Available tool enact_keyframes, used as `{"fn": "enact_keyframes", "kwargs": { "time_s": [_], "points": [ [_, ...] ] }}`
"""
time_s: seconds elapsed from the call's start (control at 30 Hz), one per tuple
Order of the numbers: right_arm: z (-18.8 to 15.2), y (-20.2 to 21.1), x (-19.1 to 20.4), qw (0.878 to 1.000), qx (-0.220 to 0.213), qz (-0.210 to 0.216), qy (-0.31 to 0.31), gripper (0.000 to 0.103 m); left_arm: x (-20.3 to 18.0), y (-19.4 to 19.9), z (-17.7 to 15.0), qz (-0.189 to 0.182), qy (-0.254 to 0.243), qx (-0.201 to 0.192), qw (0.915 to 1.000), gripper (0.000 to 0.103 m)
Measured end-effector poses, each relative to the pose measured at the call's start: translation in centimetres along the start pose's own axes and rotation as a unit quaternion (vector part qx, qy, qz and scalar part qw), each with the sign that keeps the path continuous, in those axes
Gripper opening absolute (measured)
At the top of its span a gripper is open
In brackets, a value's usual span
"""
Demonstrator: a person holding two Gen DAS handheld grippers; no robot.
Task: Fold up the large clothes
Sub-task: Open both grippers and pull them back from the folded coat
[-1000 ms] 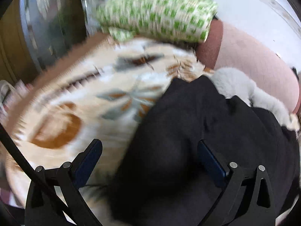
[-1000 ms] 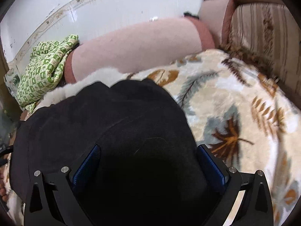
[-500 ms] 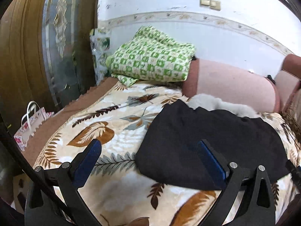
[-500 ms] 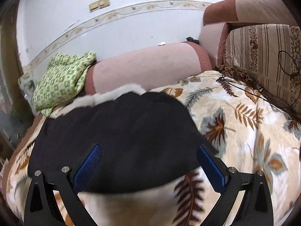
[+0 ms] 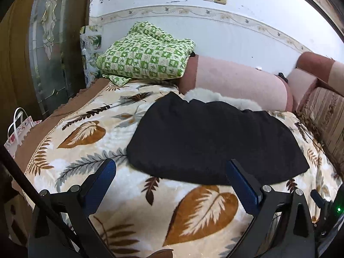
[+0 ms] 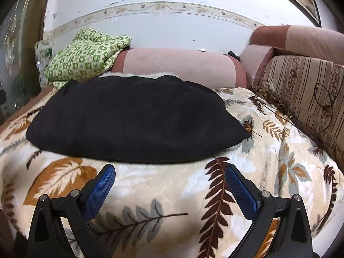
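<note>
Black garment [image 5: 212,142], folded into a thick, rounded bundle with pale fur trim [image 5: 217,97] showing at its far edge, lies on the leaf-patterned blanket [image 5: 120,193] in front of the pink bolster [image 5: 236,83]. Through my left wrist camera, my left gripper [image 5: 169,182] has its blue-padded fingers spread wide and holds nothing; a second ago the dark cloth filled the space between them, half a second ago I had already backed off, and now I sit farther back still, with bare blanket under the fingertips and the garment's near edge just beyond them. A green checked cloth [image 5: 146,58] rests piled at the left end of the bolster, clear of the garment. Through my right wrist camera, my right gripper [image 6: 169,185] is likewise splayed open and empty. It was buried over the black garment [image 6: 133,118] a second ago; now the whole bundle lies ahead of the fingers, apart from them, with the blanket [image 6: 163,195] showing between. The striped sofa back [image 6: 301,86] stands at the right.
</note>
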State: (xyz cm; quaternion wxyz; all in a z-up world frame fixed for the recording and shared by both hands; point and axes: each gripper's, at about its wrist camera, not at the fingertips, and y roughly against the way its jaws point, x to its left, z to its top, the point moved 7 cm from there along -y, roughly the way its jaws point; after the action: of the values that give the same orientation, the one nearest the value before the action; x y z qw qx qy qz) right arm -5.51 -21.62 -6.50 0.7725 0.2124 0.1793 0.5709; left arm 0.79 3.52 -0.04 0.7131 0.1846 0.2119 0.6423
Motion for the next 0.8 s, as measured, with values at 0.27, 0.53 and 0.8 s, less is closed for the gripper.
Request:
{"fn": "enact_keyframes", "kwargs": {
  "time_s": [0.27, 0.53, 0.8],
  "points": [
    [-0.3, 0.0, -0.3, 1.000, -0.004, -0.025, 0.004, 0.103, -1.3, -0.6, -1.8, -0.004, -0.016, 0.017, 0.9997, 0.102],
    [-0.3, -0.5, -1.6, 0.999, 0.004, -0.037, -0.020, 0.103, -1.7, -2.1, -2.9, -0.011, -0.024, 0.047, 0.9985, 0.102],
    [-0.2, -0.6, -1.5, 0.999, 0.003, -0.039, -0.013, 0.103, -2.3, -3.0, -4.0, -0.018, -0.032, 0.068, 0.9970, 0.102]
  ]
}}
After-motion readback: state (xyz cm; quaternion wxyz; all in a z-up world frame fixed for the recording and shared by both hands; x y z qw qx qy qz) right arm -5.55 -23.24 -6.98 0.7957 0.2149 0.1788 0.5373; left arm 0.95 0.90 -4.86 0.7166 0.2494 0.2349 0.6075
